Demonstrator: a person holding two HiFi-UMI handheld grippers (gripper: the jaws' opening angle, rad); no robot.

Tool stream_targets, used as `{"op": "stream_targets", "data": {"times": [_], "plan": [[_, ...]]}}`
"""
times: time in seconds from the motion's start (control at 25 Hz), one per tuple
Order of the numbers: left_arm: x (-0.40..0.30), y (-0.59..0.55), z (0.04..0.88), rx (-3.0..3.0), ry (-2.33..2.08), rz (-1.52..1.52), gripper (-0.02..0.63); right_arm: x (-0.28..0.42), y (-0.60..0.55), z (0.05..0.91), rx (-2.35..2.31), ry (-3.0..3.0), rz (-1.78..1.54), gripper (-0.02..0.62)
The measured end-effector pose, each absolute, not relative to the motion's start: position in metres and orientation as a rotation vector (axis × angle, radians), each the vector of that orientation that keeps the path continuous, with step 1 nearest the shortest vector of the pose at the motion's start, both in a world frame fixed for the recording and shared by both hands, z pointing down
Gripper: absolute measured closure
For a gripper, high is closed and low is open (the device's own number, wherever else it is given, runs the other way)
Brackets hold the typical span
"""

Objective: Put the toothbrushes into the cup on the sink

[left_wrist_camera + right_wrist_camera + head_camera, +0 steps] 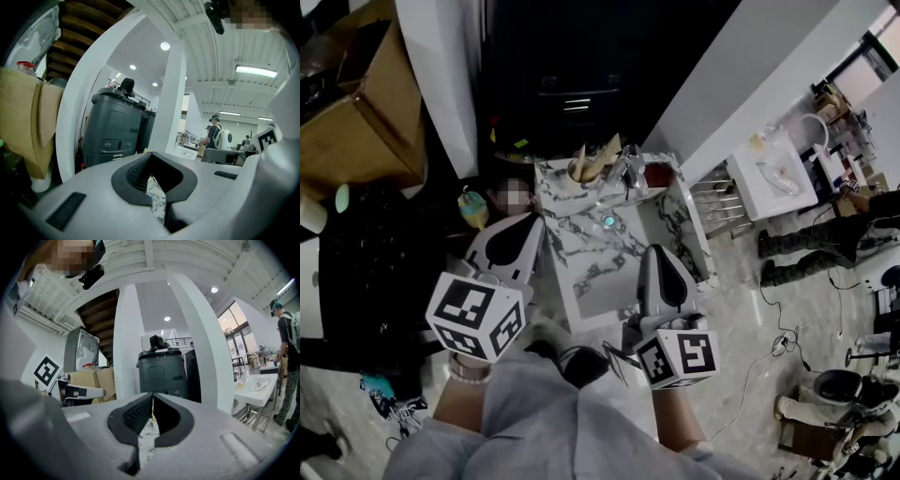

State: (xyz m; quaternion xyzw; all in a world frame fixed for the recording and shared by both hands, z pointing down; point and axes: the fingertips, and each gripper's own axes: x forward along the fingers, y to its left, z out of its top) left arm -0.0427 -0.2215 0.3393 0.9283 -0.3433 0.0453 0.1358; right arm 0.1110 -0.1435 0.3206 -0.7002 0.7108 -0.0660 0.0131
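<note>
Head view: toothbrushes (580, 157) stand in cup (585, 174) on sink (592, 284).

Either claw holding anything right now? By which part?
Nothing is held. The left claw and right claw are both shut and empty, near the marble sink.

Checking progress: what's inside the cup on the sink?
Pale handles stick out of the cup, likely toothbrushes. Its wall covers their lower ends, and the count is unclear.

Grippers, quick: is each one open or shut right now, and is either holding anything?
Left gripper: shut, jaws together, nothing between them.
Right gripper: shut, jaws together, nothing between them.
</note>
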Motion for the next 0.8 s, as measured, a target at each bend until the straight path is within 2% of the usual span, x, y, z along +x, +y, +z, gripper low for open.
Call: {"op": "stream_targets", "data": {"times": [0.4,0.8], "plan": [[-0.02,-0.159,0.317,2.676,-1.091,0.131,0.6,0.119,-0.12,0.311,-1.999,2.365,-0.194,0.594],[0.027,-0.079,0.303,2.598,-1.216,0.015,0.6,0.167,-0.055,0.308,-1.867,2.475,-0.196,0.594]]}}
